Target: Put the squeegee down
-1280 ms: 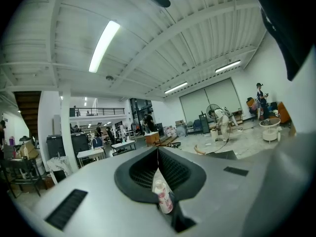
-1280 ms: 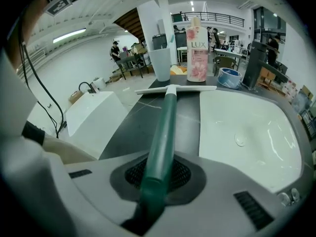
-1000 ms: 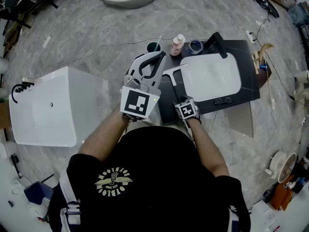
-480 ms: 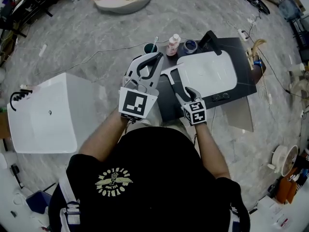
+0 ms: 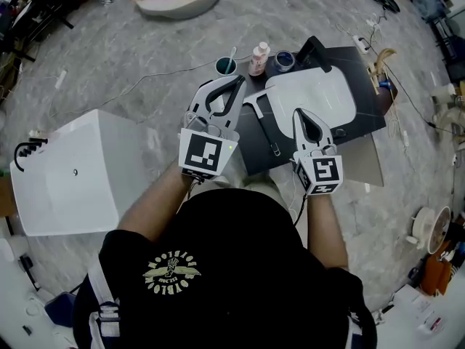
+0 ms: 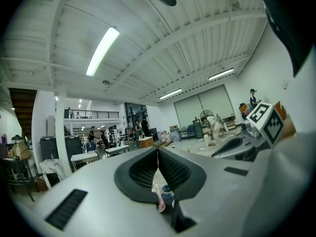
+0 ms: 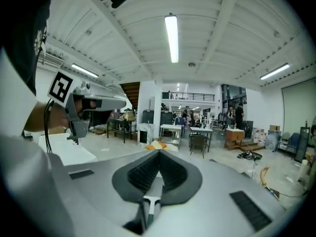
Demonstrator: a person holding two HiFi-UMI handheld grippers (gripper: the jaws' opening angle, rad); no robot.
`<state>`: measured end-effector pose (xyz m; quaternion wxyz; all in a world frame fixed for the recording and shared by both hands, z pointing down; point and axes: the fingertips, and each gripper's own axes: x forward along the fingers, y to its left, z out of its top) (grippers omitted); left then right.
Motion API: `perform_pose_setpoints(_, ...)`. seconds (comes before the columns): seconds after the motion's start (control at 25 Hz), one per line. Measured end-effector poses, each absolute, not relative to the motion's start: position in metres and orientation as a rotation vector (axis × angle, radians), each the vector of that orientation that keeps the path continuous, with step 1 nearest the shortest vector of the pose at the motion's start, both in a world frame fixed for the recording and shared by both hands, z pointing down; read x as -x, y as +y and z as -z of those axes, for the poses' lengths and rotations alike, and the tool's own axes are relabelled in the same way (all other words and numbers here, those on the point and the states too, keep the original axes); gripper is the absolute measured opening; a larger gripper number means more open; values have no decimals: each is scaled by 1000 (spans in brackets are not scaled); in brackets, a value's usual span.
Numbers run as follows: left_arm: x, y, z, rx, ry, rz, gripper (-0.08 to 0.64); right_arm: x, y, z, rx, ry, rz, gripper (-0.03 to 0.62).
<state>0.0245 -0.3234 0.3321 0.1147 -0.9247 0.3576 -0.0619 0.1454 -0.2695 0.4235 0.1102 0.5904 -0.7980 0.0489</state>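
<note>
Here we see the squeegee (image 5: 267, 126) lying flat on the dark tabletop (image 5: 367, 115), just beside the left side of the white basin (image 5: 320, 97). Its white head points away from the person and its thin handle runs back toward the person. Nothing holds it.

The right gripper (image 5: 298, 113) hangs above the near left part of the basin, close to the squeegee but apart from it. In the right gripper view its jaws are pressed together at the tips and they carry nothing. Through the hollow behind the tips we can catch the white head of the squeegee below.

The left gripper (image 5: 237, 82) is raised near the left edge of the tabletop. Its jaws also meet at the tips, with nothing between them.

Near the far left corner of the tabletop a teal cup (image 5: 226, 65), a pink bottle (image 5: 258, 58) and a blue jar (image 5: 283, 61) stand in a row. We cannot tell if they stand on the tabletop or just beside it. A big white box (image 5: 65, 173) sits on the grey floor (image 5: 145, 42) at the left, well apart from the tabletop.
</note>
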Motion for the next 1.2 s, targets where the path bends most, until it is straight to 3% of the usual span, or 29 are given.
perform_pose_setpoints(0.44,-17,-308,-334,2732,1022,223,24,-142,-257,-358,-1796,-2317,10,28)
perform_pose_setpoints(1.2,-17,-323,-338,2764,1030,172,23,-138,-258,-367,-1753,-2279,-22,28)
